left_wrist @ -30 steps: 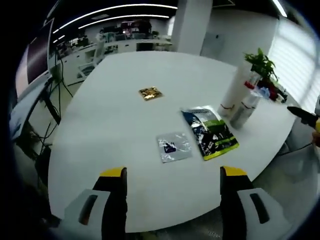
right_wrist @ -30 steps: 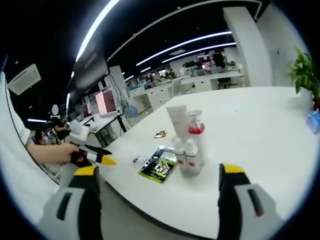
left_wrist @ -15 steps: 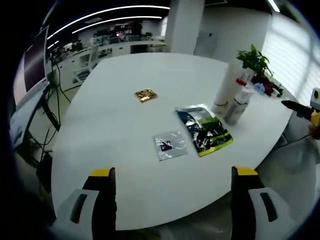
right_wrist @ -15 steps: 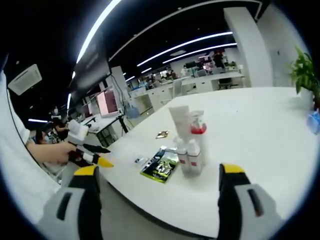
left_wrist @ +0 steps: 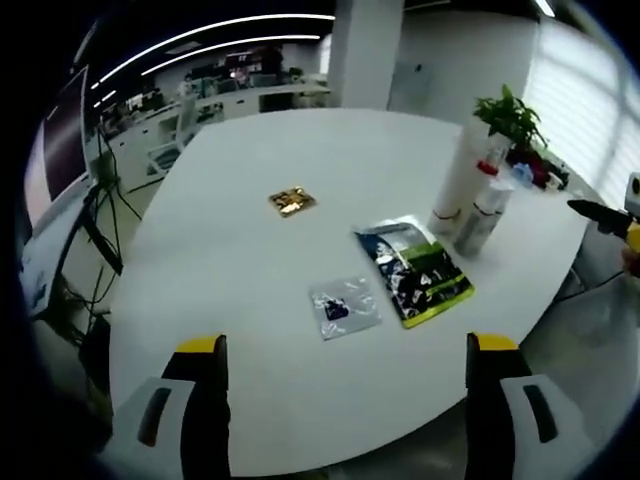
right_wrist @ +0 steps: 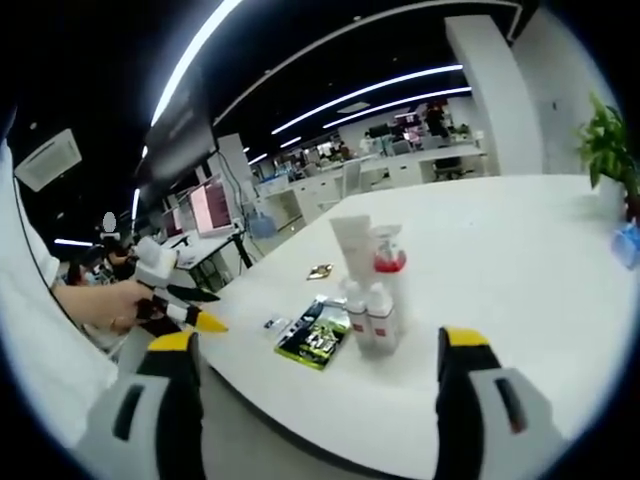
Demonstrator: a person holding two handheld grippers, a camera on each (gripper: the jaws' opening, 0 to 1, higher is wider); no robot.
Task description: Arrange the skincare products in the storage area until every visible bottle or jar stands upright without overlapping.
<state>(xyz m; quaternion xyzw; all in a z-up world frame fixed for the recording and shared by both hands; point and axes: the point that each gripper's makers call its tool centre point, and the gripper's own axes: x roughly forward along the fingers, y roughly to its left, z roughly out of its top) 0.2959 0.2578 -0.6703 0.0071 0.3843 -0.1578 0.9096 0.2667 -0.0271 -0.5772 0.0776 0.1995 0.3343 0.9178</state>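
Left gripper view, contents: white table (left_wrist: 250,200); tall white tube (left_wrist: 458,180) and red-collared pump bottle (left_wrist: 483,215) upright together near far right edge; green-and-black sachet (left_wrist: 415,272), silver sachet (left_wrist: 345,305), small gold packet (left_wrist: 291,201) lying flat, apart from one another. Right gripper view: same cluster with two small white bottles (right_wrist: 368,318) upright in front, touching or nearly so. Left gripper (left_wrist: 345,352) jaws wide apart, empty; right gripper (right_wrist: 313,345) likewise. Status, judged: bottles upright already; flat sachets untouched; spacing check outstanding.
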